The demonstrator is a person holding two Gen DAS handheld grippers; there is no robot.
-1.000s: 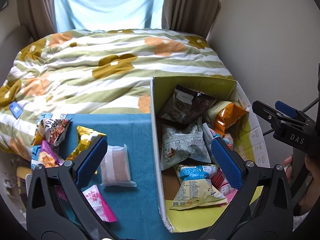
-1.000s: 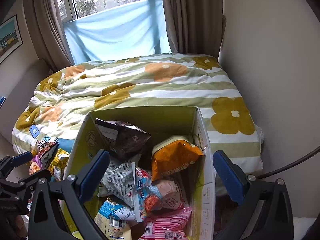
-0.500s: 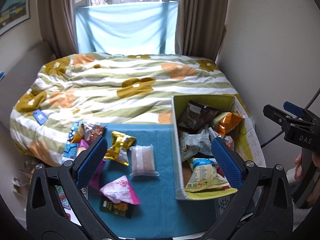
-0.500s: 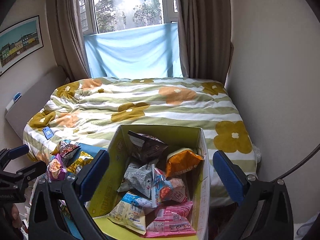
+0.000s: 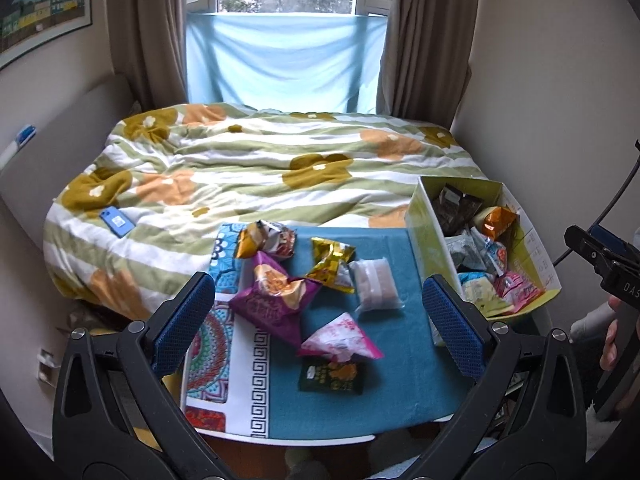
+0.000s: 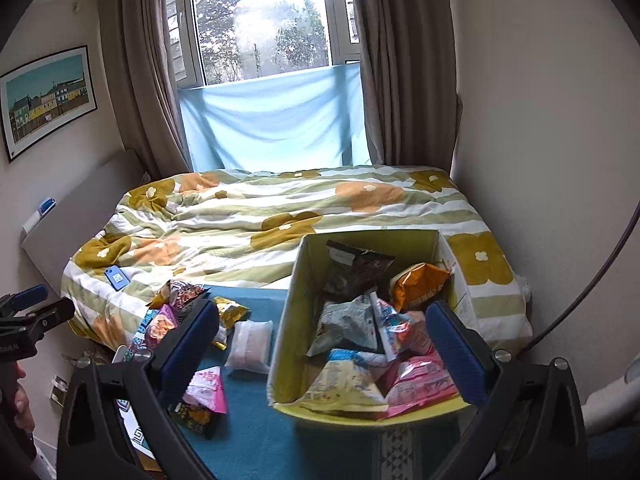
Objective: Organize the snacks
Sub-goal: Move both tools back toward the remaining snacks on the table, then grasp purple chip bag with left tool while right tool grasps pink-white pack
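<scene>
While I hold my left hand-held gripper (image 5: 318,312) wide open and empty above the table (image 5: 400,380), crinkly foil snack packets lie loose on its teal cloth: a puffy purple bag (image 5: 276,300), a gold one (image 5: 330,264), a pink triangular pouch (image 5: 340,340) and a clear rectangular pack (image 5: 374,285) with its long axis pointing toward the bed (image 5: 260,168). My right hand-held gripper (image 6: 322,344) gapes empty over the yellow cardboard box (image 6: 292,320), heaped with more packets.
</scene>
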